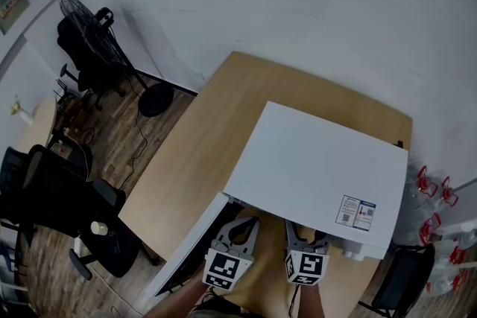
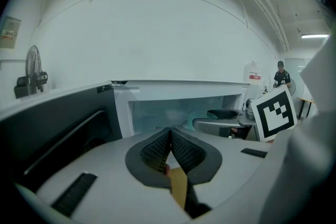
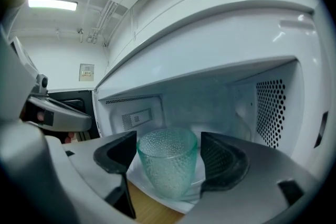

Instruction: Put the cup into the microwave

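Closest thing in the shot is the left claw [image 2: 170, 147]. Its two dark pads are pressed flat together with nothing in them, so it's just idling. Off to its left the microwave door [image 2: 58, 128] is swung wide open, and past its tips you look into the open microwave [image 1: 313, 167], which sits on a wooden table [image 1: 201, 153]. Just beside it on the right is the right claw [image 3: 168, 165], and that one's doing the work. Its jaws are closed on either side of a bumpy greenish glass cup [image 3: 168, 162], which stands upright between the pads. The cup is right at the mouth of the oven, its base over the front edge of the white floor, with a strip of table showing underneath. I'd say it's not set down yet. To the right of that claw is the cavity's perforated side wall [image 3: 270, 113], fairly near the right jaw. What could go wrong? The cup base could clip the front lip if it goes in too low, and that might tip it. Glass is slick, so a knock could twist it in the pads. Drift right and the jaw bumps that wall. Letting go this near the edge would leave it half hanging out.
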The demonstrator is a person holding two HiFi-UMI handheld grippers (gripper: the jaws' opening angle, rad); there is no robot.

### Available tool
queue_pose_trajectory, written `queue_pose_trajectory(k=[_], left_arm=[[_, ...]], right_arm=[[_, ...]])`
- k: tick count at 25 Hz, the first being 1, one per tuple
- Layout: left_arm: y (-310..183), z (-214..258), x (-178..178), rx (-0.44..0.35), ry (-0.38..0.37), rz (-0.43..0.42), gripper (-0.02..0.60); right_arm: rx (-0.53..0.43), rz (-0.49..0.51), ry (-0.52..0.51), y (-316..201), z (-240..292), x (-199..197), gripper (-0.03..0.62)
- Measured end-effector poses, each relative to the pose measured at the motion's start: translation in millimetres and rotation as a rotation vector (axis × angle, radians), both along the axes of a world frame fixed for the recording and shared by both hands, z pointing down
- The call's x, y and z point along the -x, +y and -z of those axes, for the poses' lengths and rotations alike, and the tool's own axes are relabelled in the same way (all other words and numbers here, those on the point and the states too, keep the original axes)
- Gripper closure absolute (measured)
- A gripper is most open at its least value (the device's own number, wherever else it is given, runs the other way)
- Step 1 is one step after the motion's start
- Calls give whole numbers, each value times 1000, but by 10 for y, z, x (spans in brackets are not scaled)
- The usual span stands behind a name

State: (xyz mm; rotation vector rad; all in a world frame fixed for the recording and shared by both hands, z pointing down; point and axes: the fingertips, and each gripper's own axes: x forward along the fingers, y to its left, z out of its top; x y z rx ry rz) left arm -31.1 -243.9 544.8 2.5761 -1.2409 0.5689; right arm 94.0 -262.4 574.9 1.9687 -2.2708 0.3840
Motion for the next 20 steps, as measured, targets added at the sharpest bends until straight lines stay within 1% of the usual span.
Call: queue_pose_trajectory(k=[7,20], left_arm=[[50,86,8,-17,8,-6,560],[288,320,-6,-64,30,-30,560]], right_arm=[[4,1,-5,101,54,0,229],[-1,-12,5,504,257,-42,229]])
